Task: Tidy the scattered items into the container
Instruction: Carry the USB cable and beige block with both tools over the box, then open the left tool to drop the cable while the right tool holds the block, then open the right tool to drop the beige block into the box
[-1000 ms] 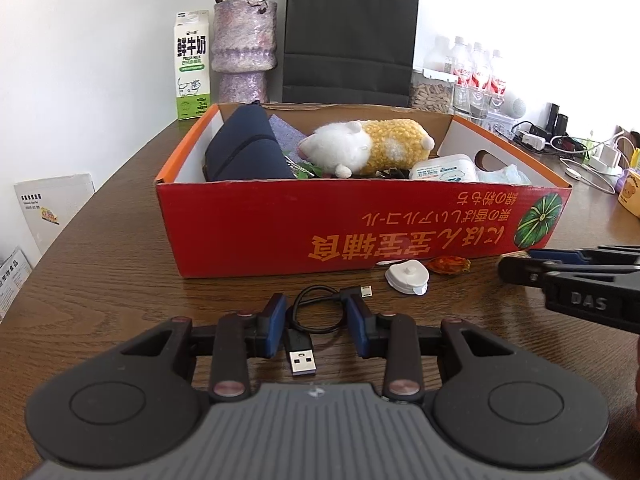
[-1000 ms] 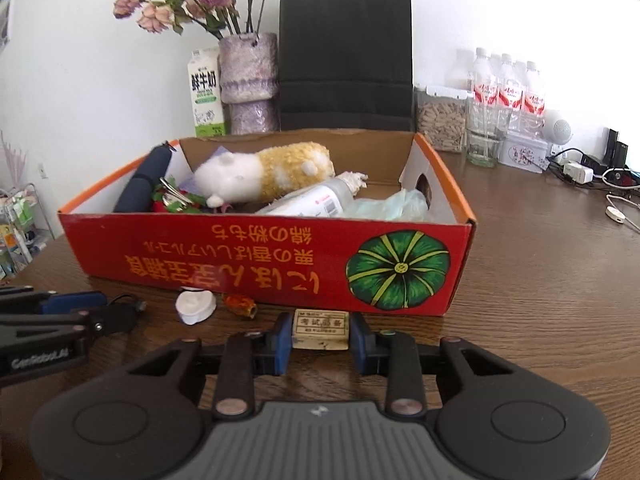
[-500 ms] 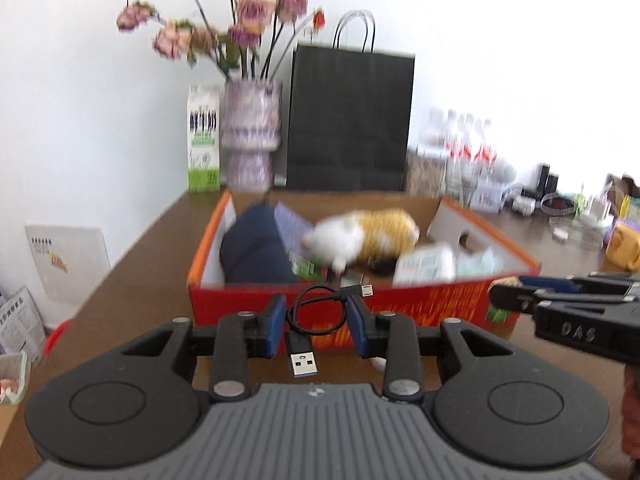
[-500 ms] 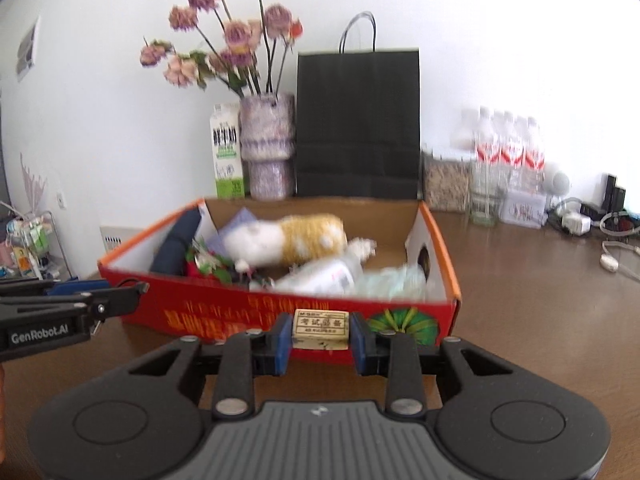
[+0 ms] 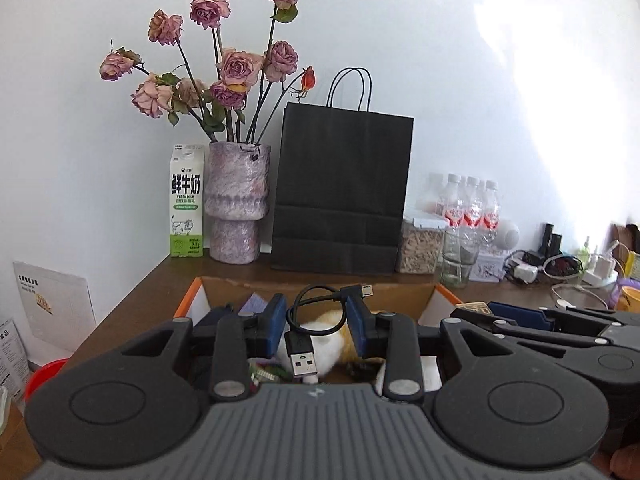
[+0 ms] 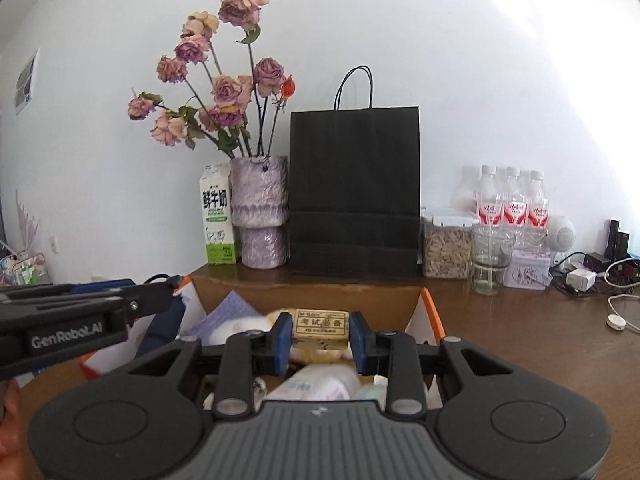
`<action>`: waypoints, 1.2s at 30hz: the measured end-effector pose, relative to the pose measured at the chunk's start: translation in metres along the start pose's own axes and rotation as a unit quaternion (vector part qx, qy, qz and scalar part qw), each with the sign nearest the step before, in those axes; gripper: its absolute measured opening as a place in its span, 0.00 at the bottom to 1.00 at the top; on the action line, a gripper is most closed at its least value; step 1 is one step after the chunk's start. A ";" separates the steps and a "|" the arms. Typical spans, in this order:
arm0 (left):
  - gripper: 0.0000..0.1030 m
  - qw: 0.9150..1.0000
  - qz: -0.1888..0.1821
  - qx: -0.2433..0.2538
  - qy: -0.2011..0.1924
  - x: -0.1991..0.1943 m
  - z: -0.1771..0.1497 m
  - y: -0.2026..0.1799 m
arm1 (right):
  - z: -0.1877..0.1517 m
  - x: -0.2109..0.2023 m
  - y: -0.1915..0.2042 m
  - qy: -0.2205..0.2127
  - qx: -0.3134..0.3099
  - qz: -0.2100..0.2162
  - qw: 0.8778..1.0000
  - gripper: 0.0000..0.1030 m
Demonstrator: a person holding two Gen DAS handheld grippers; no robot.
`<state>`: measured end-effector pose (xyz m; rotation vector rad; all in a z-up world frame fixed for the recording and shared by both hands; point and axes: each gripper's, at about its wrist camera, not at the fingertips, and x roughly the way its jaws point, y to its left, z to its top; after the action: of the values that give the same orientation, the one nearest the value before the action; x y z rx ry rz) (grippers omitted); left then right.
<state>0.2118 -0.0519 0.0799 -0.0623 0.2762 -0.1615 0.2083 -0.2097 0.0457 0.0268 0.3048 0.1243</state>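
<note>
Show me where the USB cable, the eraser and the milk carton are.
USB cable (image 5: 301,354): left wrist view, on its plug.
eraser (image 6: 321,329): right wrist view, on its printed label.
milk carton (image 5: 186,204): left wrist view, on its front face.

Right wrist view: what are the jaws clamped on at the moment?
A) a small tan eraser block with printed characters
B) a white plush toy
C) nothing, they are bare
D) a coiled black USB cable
A: the right gripper pinches the small tan eraser block between its blue pads, above the open cardboard box.
</note>
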 end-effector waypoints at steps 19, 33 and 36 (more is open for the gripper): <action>0.33 0.999 0.014 0.018 0.029 0.039 -0.029 -0.002 | -0.024 0.035 -0.011 0.018 0.022 -0.009 1.000 0.28; 0.58 0.999 0.023 0.025 0.028 0.040 -0.031 -0.006 | -0.027 0.038 -0.011 0.023 0.021 -0.013 0.999 0.31; 0.83 0.997 0.069 0.026 0.017 0.038 -0.030 -0.005 | -0.028 0.036 -0.011 0.016 0.021 -0.033 0.999 0.62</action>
<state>0.2387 -0.0646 0.0411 0.0103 0.3089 -0.0319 0.2351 -0.2160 0.0081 0.0568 0.3393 0.0520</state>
